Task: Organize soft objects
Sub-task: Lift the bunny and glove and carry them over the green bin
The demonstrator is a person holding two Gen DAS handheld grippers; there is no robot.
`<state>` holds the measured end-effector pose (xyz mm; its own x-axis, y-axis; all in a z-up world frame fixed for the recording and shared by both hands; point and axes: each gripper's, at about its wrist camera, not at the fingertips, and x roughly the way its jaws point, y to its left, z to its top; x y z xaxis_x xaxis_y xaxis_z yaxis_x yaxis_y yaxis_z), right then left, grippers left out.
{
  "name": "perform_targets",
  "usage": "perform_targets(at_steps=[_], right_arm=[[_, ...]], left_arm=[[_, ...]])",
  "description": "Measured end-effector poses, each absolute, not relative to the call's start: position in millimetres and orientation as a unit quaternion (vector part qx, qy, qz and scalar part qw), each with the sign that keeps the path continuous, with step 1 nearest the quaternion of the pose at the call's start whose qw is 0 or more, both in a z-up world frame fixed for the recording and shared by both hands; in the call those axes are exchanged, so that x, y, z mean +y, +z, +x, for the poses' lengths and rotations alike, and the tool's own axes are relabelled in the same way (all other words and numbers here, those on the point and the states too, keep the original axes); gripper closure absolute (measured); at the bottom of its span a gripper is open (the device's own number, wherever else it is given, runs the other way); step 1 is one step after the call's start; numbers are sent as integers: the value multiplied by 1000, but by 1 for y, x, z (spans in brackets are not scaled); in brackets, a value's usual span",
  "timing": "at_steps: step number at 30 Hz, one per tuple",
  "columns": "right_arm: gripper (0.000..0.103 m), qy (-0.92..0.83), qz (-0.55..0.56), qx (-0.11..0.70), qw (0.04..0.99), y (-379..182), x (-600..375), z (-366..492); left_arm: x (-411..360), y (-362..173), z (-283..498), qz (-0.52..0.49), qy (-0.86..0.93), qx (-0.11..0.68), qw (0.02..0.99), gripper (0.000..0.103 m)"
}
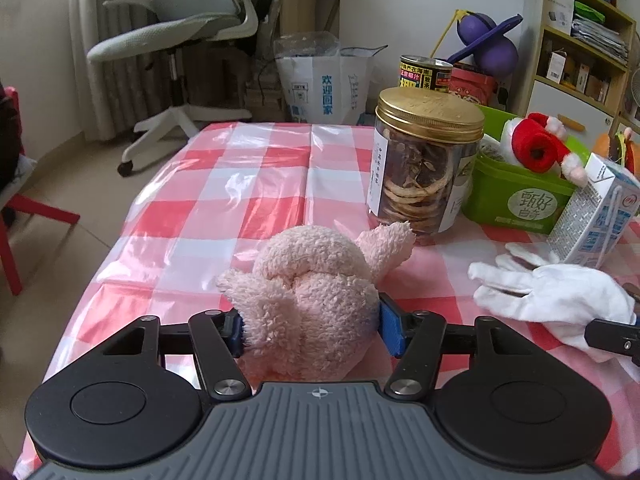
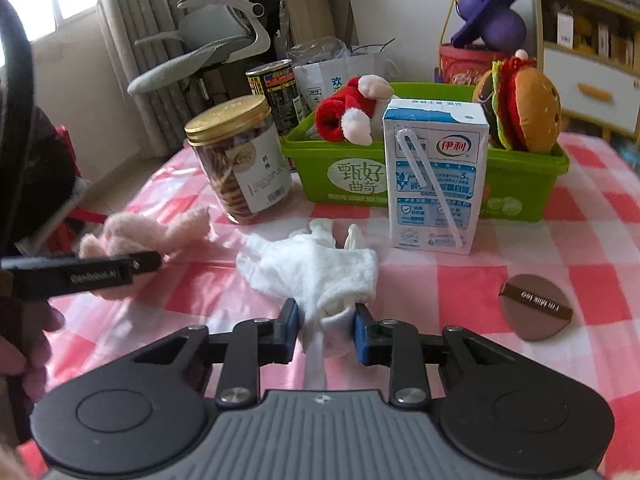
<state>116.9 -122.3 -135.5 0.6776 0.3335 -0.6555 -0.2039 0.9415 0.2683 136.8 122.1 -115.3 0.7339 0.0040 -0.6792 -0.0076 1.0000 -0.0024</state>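
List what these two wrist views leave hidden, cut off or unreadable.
- Pink plush toy, left wrist view: its underside is hidden behind the left gripper; in the right wrist view it is blurred.
- White glove, left wrist view: its cuff end is hidden by the right gripper.
- Green basket, both views: its floor is hidden by its own wall, the milk carton and the toys.
- Jar label: too small to read.

Green basket (image 2: 520, 184): label reads 甄好曲奇. Milk carton (image 2: 436, 176): logo 伊利, figure "3". White bag (image 1: 324, 84): 欢迎回家. Brown disc (image 2: 536, 306): print too blurred to read surely.
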Motion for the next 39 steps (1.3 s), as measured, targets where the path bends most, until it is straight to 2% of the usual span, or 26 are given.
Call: perform_targets(at_steps=[19, 33, 39], right_arm=[[84, 204, 221, 380, 875, -103, -159, 101], [84, 182, 307, 305, 883, -63, -209, 85], [84, 165, 293, 281, 899, -48, -229, 86]], left_arm=[[124, -78, 115, -82, -18, 389, 918, 43], [106, -49, 101, -111, -61, 354, 927, 43], [94, -38, 102, -121, -79, 336, 931, 43]])
